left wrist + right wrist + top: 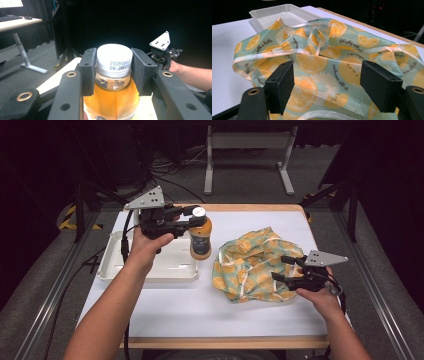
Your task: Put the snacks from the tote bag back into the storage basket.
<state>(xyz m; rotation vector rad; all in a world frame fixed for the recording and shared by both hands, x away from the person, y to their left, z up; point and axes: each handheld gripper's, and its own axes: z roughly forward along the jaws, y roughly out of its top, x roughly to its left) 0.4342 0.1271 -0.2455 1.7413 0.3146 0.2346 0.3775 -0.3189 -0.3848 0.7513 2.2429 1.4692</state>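
High view recorded a white-topped desk [165, 310] carrying a white tray [150, 267] at left and a crumpled lemon-print cloth bag [250, 262] at right, with a bottle of amber liquid [200, 240], white-capped, standing upright just beside the tray's right edge. Left claw [197, 218] was pinched on the bottle at its cap and neck, the left gripper view showing both pads pressed against the white cap [114, 60], which bore a printed date code. Right claw [280, 268] stood spread at the bag's right edge, its jaws apart over the printed fabric [324, 60] and closed on nothing.
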